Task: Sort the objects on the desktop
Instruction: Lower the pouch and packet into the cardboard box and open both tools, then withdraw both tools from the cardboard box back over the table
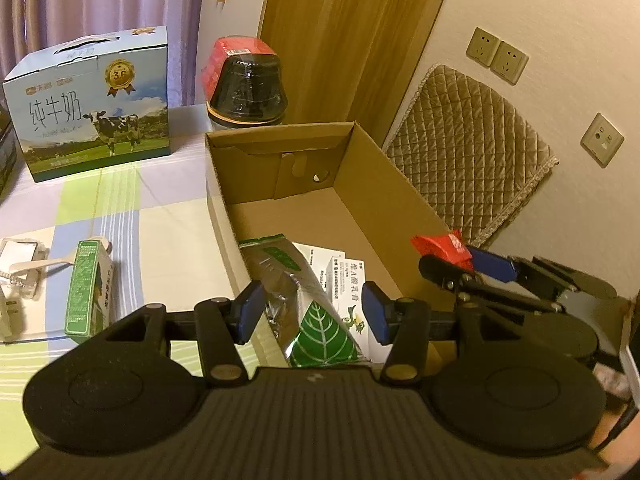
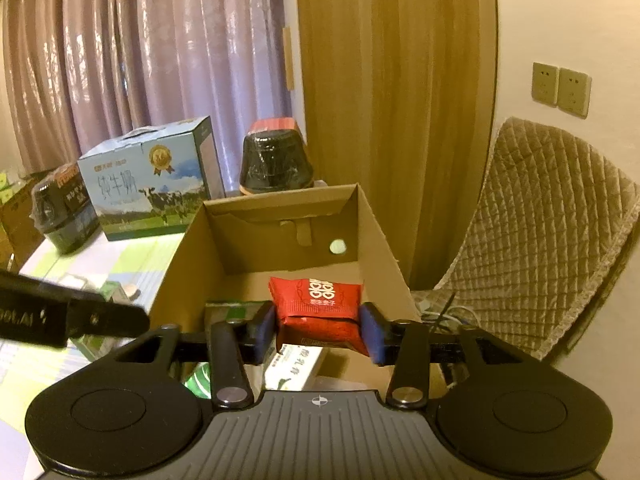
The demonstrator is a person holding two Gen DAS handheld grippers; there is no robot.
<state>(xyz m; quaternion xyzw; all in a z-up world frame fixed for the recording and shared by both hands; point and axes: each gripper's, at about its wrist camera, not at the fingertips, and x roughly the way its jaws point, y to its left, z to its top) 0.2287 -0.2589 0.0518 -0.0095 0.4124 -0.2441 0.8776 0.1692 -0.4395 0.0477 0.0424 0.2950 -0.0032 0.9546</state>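
An open cardboard box (image 1: 384,184) (image 2: 280,204) stands on the checked tablecloth. In it lie a silver-and-green foil packet (image 1: 316,320) with a leaf print and white medicine boxes (image 1: 344,276). My left gripper (image 1: 314,314) hovers over the packet, open; its right pad stands clear of the foil. My right gripper (image 2: 318,330) is shut on a red sweet packet (image 2: 316,300) and holds it above the box's inside. In the left wrist view that gripper (image 1: 460,260) reaches in from the right with the red packet (image 1: 438,244) at its tip.
A blue milk carton case (image 1: 96,108) and a black wrapped bowl (image 1: 248,84) stand behind the box. A small green carton (image 1: 88,288) and white plastic items (image 1: 20,268) lie to its left. A quilted chair back (image 1: 472,168) is at the right, by the wall.
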